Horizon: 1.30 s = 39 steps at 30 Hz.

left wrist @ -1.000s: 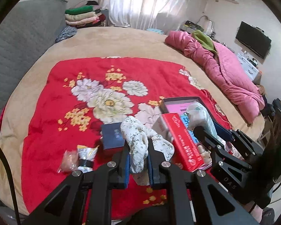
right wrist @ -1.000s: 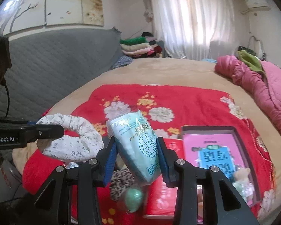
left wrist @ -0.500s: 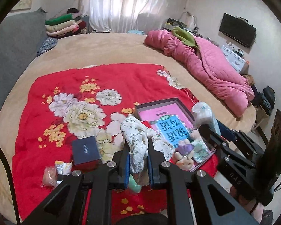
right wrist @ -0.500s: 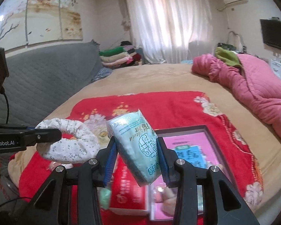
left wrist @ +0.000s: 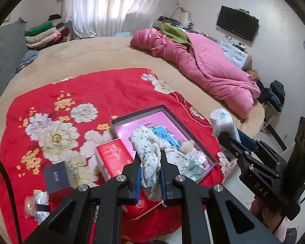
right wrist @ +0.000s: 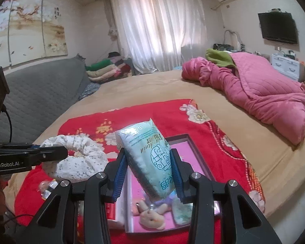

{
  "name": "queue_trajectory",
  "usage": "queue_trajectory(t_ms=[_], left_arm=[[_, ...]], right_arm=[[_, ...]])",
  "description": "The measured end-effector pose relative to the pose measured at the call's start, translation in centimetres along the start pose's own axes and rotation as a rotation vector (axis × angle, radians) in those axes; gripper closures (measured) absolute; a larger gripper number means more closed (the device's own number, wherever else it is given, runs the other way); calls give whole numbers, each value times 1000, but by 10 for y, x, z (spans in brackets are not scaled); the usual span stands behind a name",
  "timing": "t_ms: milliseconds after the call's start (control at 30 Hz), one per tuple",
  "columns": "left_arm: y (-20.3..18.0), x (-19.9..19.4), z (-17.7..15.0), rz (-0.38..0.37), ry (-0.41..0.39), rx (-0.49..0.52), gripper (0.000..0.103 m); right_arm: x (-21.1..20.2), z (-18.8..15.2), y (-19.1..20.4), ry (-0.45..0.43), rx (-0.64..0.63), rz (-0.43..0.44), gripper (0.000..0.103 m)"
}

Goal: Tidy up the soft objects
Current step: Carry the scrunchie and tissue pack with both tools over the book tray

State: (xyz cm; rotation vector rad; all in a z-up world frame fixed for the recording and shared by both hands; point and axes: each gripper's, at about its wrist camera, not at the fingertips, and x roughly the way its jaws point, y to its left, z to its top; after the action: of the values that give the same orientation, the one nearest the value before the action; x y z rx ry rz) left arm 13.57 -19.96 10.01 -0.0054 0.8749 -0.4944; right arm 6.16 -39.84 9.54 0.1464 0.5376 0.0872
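My left gripper is shut on a white floral fabric scrunchie, held above the near edge of a dark-rimmed box with a pink lining. The scrunchie also shows at the left of the right wrist view. My right gripper is shut on a pale green tissue pack, held tilted above the same box. That pack shows at the right of the left wrist view. A small plush toy and a small green pack lie in the box.
A red booklet, a dark card and small wrapped items lie on the red floral blanket. A pink quilt lies at the bed's far right. Folded clothes are stacked at the back left.
Both grippers have moved right over the blanket with their loads. The box now lies directly under them, and the red booklet and dark card have shifted to the left in view.
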Motion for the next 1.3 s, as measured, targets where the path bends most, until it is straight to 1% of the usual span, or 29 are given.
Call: queue_trajectory(t_ms=[267, 400, 467, 667, 933, 1000, 1167, 1300], left_arm=[[-9, 33, 0, -41, 30, 15, 88], [-14, 53, 1, -42, 60, 26, 88], [-17, 63, 1, -24, 70, 36, 88], [-21, 93, 2, 1, 114, 58, 88], [-14, 128, 5, 14, 160, 30, 88], [-15, 138, 4, 31, 178, 42, 87], [-16, 159, -1, 57, 240, 55, 87], [-17, 171, -7, 75, 275, 79, 87]], right_arm=[[-1, 0, -21, -2, 17, -33, 61], [2, -1, -28, 6, 20, -51, 61], [4, -2, -32, 12, 20, -60, 61], [12, -6, -37, 32, 26, -68, 61], [25, -13, -42, 63, 27, -70, 61], [29, -14, -43, 73, 23, -74, 61], [42, -23, -39, 121, 4, -76, 60], [60, -36, -37, 184, 1, -67, 60]])
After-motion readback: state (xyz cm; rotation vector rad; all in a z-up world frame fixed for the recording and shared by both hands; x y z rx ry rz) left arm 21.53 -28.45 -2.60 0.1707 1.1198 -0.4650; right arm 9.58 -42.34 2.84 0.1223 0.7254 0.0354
